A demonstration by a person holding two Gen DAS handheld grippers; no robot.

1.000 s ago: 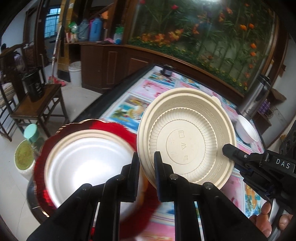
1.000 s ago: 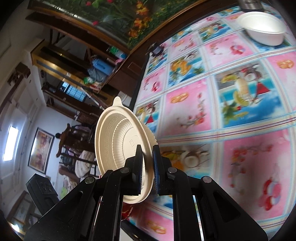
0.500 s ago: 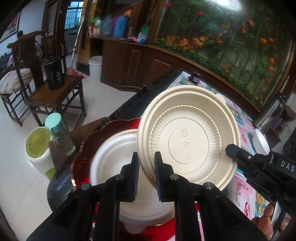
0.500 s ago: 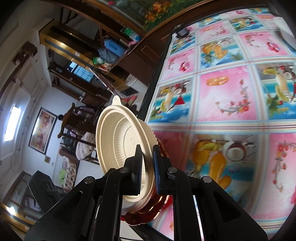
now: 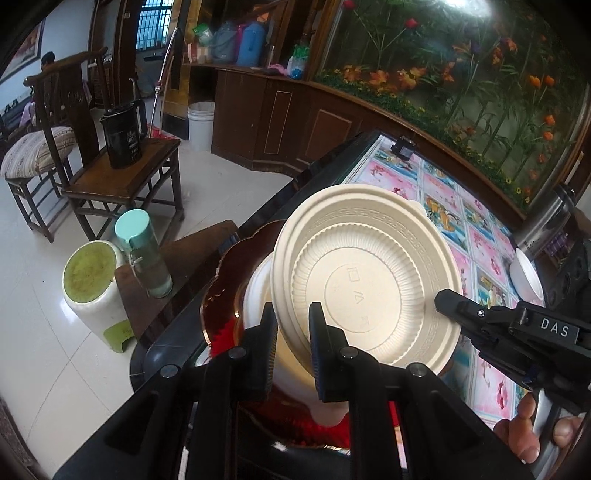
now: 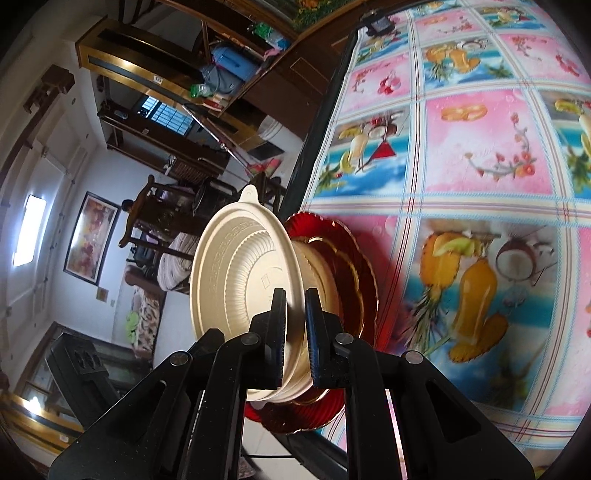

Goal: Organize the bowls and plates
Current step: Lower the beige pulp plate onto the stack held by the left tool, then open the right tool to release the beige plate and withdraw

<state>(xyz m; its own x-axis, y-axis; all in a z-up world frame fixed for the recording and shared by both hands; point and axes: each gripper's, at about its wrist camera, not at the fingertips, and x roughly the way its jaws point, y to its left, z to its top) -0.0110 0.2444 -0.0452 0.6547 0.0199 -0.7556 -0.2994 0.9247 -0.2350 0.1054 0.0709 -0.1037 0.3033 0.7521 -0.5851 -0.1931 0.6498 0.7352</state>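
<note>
Beige bowl (image 6: 240, 280) pinched by both grippers above red plate (image 6: 354, 258).

Daylight enters through a barred window (image 5: 153, 22) and a bright wall pane (image 6: 29, 230), which is blown out; glare streaks the floor (image 5: 48, 373); the patterned tabletop (image 6: 480, 155) is motion-blurred; fisheye curvature and dark vignetting ring both views.

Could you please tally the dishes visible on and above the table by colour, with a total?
Beige: 1, the ribbed beige dish gripped by the left gripper and the right gripper.
White: 2, the white plate on the red platter and the white bowl far along the table.
Red: 1, the red platter.
Total: 4
</note>
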